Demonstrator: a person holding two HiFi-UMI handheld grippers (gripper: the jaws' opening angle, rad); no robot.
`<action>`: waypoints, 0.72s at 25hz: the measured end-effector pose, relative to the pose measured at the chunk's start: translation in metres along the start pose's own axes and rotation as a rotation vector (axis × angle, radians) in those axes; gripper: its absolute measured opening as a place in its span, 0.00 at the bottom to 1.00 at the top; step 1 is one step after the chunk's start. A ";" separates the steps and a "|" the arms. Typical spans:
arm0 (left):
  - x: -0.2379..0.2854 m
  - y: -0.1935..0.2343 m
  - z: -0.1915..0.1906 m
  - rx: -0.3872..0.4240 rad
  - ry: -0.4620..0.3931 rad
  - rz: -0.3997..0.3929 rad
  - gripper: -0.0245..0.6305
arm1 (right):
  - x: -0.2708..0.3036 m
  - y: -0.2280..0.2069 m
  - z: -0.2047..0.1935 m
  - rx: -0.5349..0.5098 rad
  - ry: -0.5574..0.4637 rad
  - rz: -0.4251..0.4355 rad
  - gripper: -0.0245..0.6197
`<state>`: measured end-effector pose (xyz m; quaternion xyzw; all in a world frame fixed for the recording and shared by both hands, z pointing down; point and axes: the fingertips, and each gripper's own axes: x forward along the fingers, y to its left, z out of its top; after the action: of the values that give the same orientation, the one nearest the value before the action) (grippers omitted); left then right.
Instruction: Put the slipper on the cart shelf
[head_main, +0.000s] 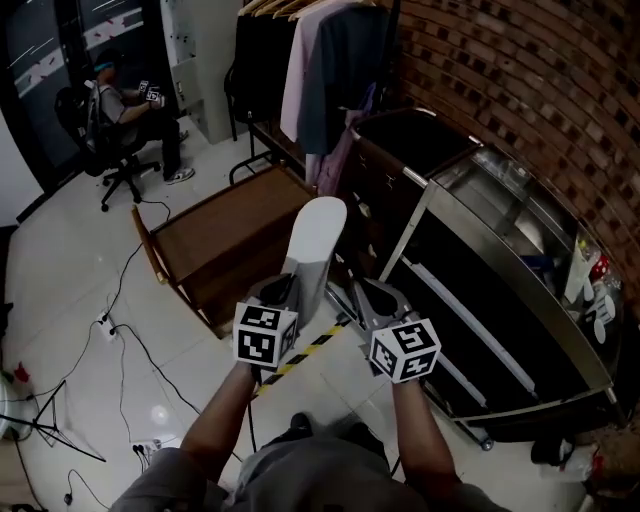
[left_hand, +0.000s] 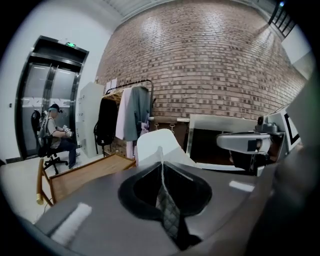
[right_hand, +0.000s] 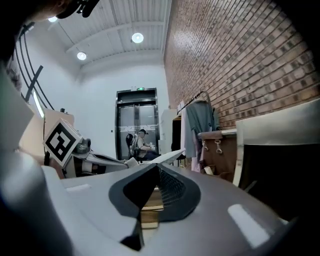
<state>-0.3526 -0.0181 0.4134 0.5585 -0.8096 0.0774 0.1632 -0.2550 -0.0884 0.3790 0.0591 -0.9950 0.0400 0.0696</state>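
I have the left gripper (head_main: 292, 288) clamped shut on the white slipper (head_main: 316, 240), pinching a thin edge at its lower end. The rest of it stands up and away from me, pale sole toward my face. In the left gripper view the slipper (left_hand: 155, 145) rises straight out of the meeting pads, so the grip looks to be on the rim only. I judge that light hold is enough for something this flat and soft, though it may swing. The right gripper (head_main: 365, 292) sits just beside the left with its jaws together on nothing. It looks spare for now, close enough to steady the slipper if it droops.

The slipper is in the air, not yet on the metal cart (head_main: 412, 232), which stands to my right. Its black shelf (head_main: 480, 280) is bare where I can see it. The slipper is held high and near-upright, I think, so it can clear the cart's front rail before being tipped flat.

The floor (head_main: 70, 290) is glossy white tile with loose cables (head_main: 120, 300) trailing across it and a strip of yellow-and-black tape (head_main: 300, 355) below my grippers. A low wooden crate (head_main: 225, 235) lies ahead on the floor. Behind it garments (head_main: 320, 70) hang beside a brick wall (head_main: 520, 70). A seated person (head_main: 115, 105) is far off at the back.
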 end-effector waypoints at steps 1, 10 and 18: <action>0.005 -0.013 0.000 0.010 0.005 -0.023 0.06 | -0.011 -0.009 -0.001 0.008 -0.003 -0.024 0.04; 0.051 -0.156 -0.022 0.073 0.100 -0.209 0.06 | -0.119 -0.091 -0.023 0.074 -0.002 -0.195 0.04; 0.076 -0.277 -0.044 0.136 0.158 -0.335 0.06 | -0.215 -0.143 -0.043 0.116 0.000 -0.304 0.04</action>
<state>-0.1120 -0.1720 0.4650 0.6873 -0.6830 0.1471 0.1987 -0.0206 -0.2020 0.4013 0.2131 -0.9706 0.0867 0.0714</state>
